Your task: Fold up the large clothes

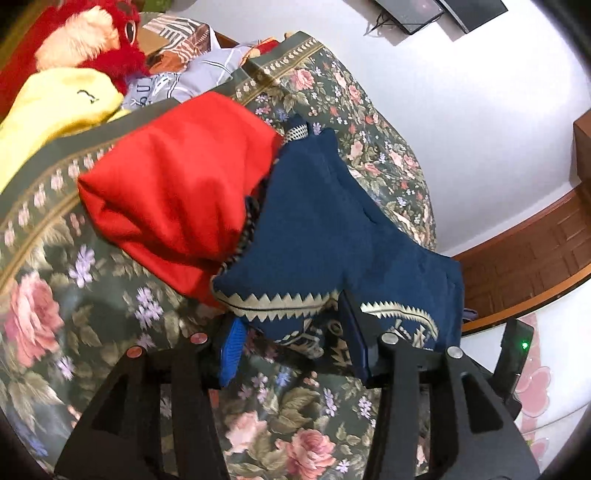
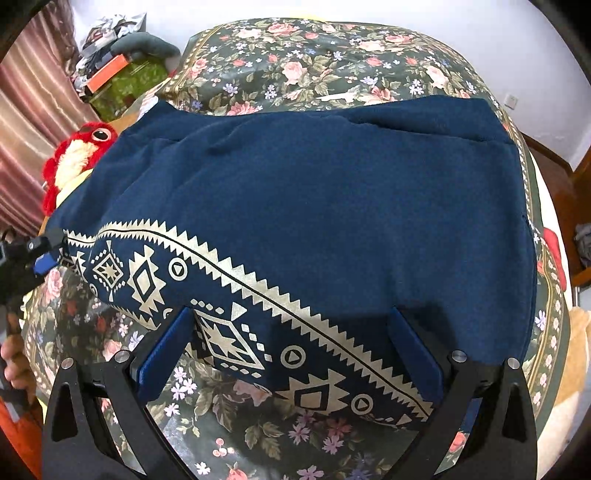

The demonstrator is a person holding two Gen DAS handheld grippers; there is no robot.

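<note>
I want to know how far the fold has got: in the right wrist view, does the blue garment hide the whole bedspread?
No. The floral bedspread shows beyond the blue garment and below its patterned edge.

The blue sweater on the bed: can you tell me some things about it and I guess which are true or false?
1. The blue sweater lies on a flowery bedspread. True.
2. Its pattern band is bright pink. False: the zigzag band is cream-gold.
3. A red cloth lies right next to the sweater. True.
4. The plush toy is green. False: it is red with a cream front.
5. The right gripper is squeezed shut. False: its jaws stand wide apart, with the sweater's patterned edge between them.
</note>
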